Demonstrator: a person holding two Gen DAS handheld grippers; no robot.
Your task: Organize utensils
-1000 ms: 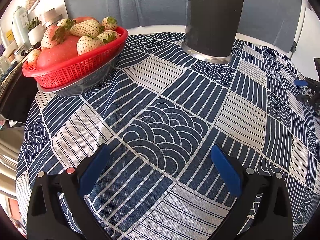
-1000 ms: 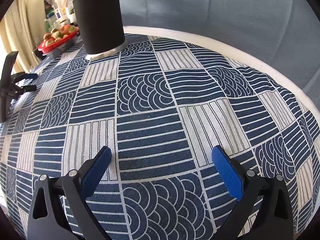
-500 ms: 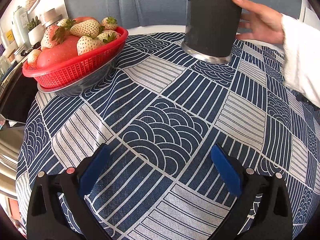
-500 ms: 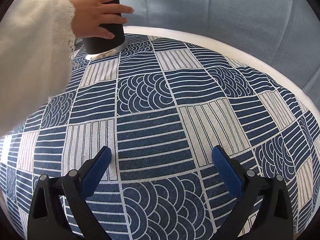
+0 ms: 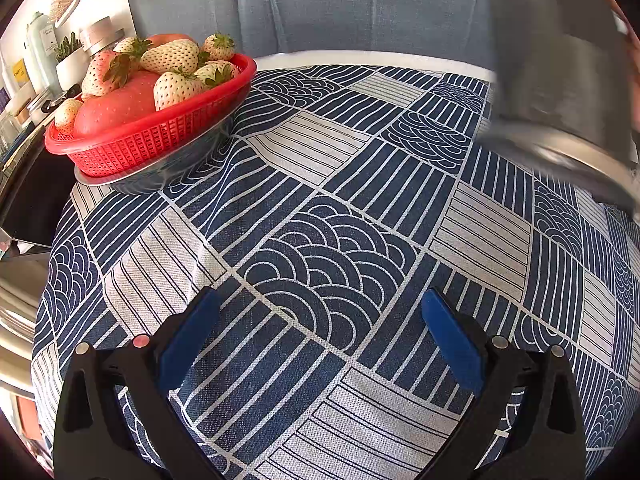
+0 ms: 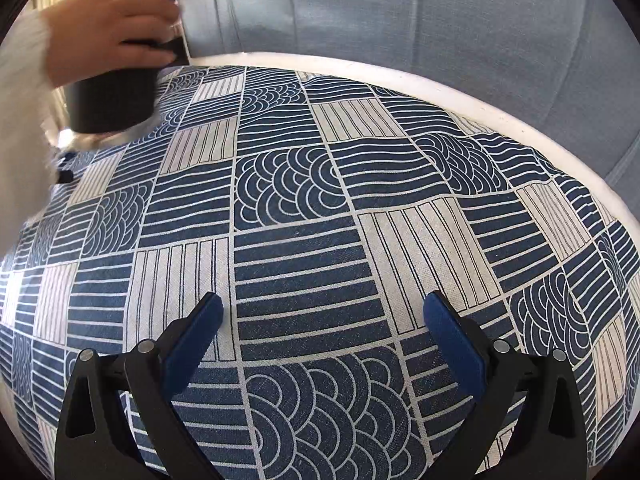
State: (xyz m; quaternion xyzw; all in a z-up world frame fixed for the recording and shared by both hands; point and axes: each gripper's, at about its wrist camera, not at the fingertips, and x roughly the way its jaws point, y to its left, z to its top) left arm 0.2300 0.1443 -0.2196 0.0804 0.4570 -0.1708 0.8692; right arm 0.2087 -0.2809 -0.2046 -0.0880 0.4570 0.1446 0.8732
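A black cylindrical utensil holder [image 6: 116, 96] with a silver base is lifted off the table and tilted, gripped by a person's bare hand [image 6: 116, 28] in a white sleeve. In the left wrist view the holder [image 5: 560, 72] shows blurred at the upper right. My left gripper [image 5: 320, 320] rests open low over the patterned tablecloth, nothing between its blue pads. My right gripper [image 6: 322, 320] is also open and empty over the cloth. No loose utensils are visible on the table.
A red basket [image 5: 160, 136] of strawberries sits on a dark bowl at the table's far left. Bottles and jars [image 5: 40, 52] stand on a shelf beyond it. The blue and white tablecloth [image 6: 320, 208] covers a round table with a white rim [image 6: 460, 92].
A hand came in, took hold of the black holder and lifted it off the table, tilting it. Both grippers stayed still and open.
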